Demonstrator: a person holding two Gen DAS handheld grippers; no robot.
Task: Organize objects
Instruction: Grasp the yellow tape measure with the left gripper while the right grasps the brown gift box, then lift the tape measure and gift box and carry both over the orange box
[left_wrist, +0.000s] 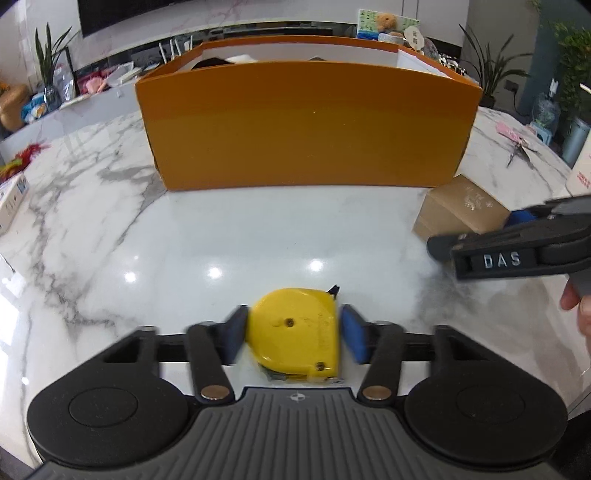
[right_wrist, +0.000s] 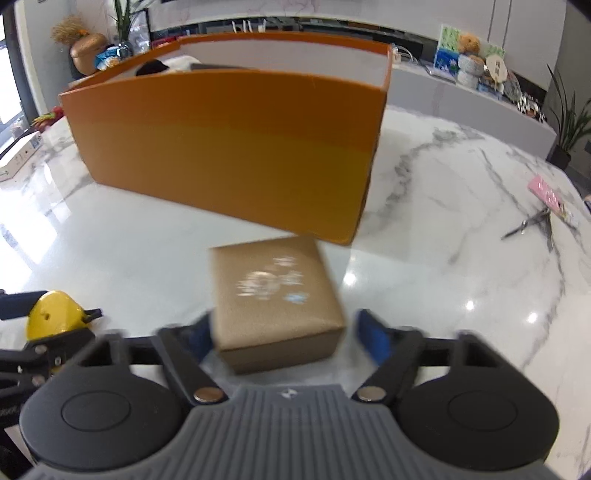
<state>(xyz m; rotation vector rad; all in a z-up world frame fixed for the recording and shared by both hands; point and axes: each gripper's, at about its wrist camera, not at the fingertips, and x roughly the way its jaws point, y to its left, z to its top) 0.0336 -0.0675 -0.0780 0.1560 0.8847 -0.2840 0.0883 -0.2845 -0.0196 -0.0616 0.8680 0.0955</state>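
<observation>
The left gripper (left_wrist: 293, 334) had its blue pads (left_wrist: 352, 338) pressed against both sides of the yellow tape measure (left_wrist: 295, 332), which lay flat on the marble table (left_wrist: 110, 221). The right gripper (right_wrist: 286, 334) straddled the small brown box (right_wrist: 277, 299); its left pad sat at the box's side, while a gap showed before its right pad (right_wrist: 373, 338), so no firm pinch was visible. Beyond both tongs stood the tall orange box (left_wrist: 306, 125), open-topped, with scissors (right_wrist: 528, 223) well off to the right.

Left tool (left_wrist: 293, 334) flanks yellow tape measure (left_wrist: 295, 332) before orange box (left_wrist: 306, 125)
</observation>
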